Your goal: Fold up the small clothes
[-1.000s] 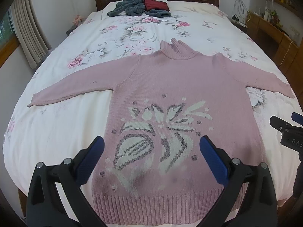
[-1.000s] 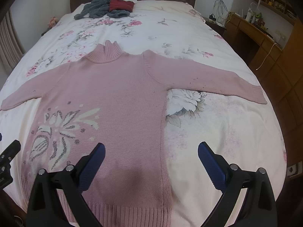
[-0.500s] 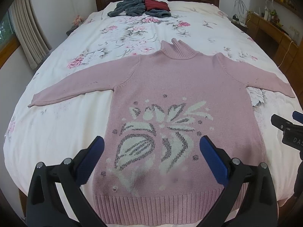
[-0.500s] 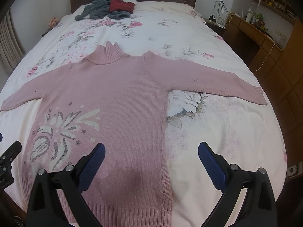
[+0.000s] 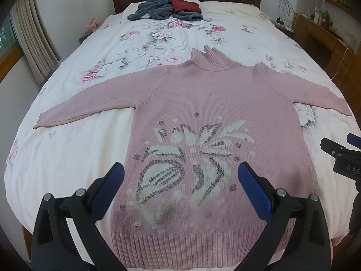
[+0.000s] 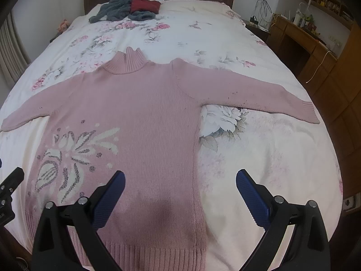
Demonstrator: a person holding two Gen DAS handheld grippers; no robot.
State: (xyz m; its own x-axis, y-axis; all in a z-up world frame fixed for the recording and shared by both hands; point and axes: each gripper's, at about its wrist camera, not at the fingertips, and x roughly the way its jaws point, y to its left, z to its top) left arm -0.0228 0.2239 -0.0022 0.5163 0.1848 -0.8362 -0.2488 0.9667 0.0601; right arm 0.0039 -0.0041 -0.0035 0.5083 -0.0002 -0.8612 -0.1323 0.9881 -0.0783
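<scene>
A: Status? Anything moved in the last second?

B: Barely. Pink turtleneck sweater (image 5: 216, 122) is in the same spot, flat on the floral bedspread (image 5: 67, 158), front up, leaf pattern showing, both sleeves spread out to the sides. Hem at the near edge of the bed, collar pointing to the headboard.

A: Grippers?

B: Left gripper (image 5: 180, 180) hangs over the hem end, jaws wide apart, nothing in them. Right gripper (image 6: 179, 183) same: spread wide, empty, above the sweater's right side seam. Both views have crept a touch closer to the bed, that's all.

A: So no fold started.

B: Correct. No crease, no lifted edge. Sweater looks laid out and ready; I read this as the pause before the first grab.

A: Likely first move?

B: My guess: sleeves in first. Left sleeve cuff (image 5: 41, 119) and right sleeve cuff (image 6: 310, 110) are both well away from the grippers, so each needs a long reach forward.

A: Clutter?

B: Grey and dark red clothes (image 5: 169, 9) piled up by the headboard, well clear of the sweater. Thick knit, so it should hold a fold without sliding much.
</scene>
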